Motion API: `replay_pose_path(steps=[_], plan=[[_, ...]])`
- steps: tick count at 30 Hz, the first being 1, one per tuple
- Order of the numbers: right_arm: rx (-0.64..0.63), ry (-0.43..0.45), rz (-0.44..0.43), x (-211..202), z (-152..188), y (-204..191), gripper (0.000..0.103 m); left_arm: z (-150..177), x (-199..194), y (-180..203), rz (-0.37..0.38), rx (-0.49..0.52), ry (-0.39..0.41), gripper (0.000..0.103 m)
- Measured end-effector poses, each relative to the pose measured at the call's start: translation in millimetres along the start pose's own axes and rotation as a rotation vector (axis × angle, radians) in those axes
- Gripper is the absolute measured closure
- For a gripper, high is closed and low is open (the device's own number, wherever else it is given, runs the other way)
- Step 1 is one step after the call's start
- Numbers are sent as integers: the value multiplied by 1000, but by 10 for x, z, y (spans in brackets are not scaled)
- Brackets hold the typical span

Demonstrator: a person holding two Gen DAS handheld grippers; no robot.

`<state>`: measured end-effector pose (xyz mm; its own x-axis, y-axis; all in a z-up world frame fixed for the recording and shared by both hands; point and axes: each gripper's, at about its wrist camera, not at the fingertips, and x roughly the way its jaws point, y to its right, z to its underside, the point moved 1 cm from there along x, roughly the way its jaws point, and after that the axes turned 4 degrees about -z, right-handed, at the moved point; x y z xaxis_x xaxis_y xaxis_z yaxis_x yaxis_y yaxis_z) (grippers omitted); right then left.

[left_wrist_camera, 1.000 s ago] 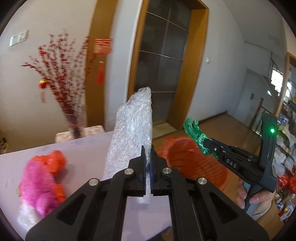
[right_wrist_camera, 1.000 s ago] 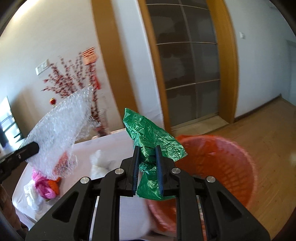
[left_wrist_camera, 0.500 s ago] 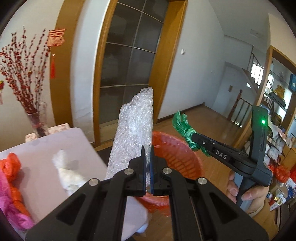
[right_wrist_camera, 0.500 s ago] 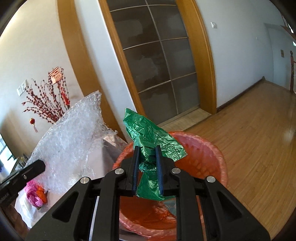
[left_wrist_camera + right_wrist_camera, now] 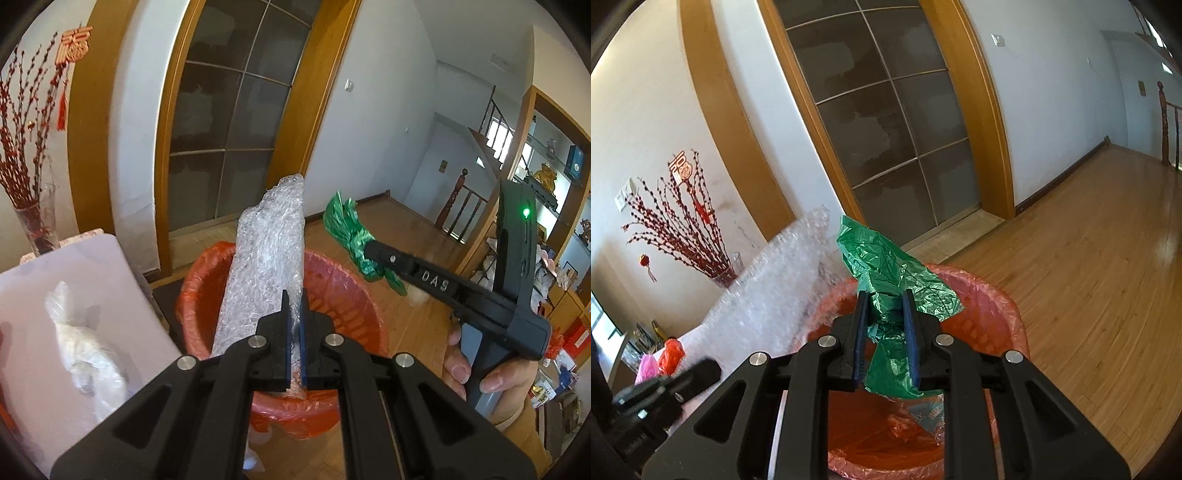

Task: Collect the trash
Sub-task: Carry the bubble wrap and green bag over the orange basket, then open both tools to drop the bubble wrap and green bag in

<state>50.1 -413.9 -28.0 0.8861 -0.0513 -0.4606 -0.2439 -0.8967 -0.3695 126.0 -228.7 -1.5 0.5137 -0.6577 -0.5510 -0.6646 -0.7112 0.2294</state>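
Note:
My left gripper [image 5: 294,295] is shut on a long piece of clear bubble wrap [image 5: 267,258] and holds it upright over the red-lined trash bin [image 5: 343,295]. My right gripper [image 5: 884,295] is shut on a crumpled green plastic bag [image 5: 886,266] and holds it above the same bin [image 5: 1004,306]. In the left wrist view the right gripper [image 5: 364,249] comes in from the right with the green bag [image 5: 345,225] over the bin's far rim. The bubble wrap also shows at the left of the right wrist view [image 5: 775,295].
A white table [image 5: 44,288] stands left of the bin with a white plastic bag [image 5: 81,343] on it. Pink and orange bags [image 5: 665,358] lie further back on it. A vase of red branches [image 5: 33,221] stands at its far end. Wooden floor [image 5: 1089,258] lies to the right.
Both grippers have moved from over the table to over the bin, carrying the bubble wrap and the green bag. The bin now sits nearer and lower in both views.

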Motion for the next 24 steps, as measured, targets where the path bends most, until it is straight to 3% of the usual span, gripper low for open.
replay_pose_path(steps=[3,7,13,20,24], plan=[[29,-10,-13,50,-17,43,78,33,97,-7,0,-9,-18,91],[51,-22,-13,99,-9,121,73,73,143,-46,-12,-24,-33,73],[15,-10,33,51,54,86,66,101,23,-202,-85,-45,-11,54],[-55,-2,46,-3,104,-73,64,170,-253,-363,-226,-22,30,46],[-103,-18,7,-5,162,-263,64,251,-503,-522,-307,-21,58,43]])
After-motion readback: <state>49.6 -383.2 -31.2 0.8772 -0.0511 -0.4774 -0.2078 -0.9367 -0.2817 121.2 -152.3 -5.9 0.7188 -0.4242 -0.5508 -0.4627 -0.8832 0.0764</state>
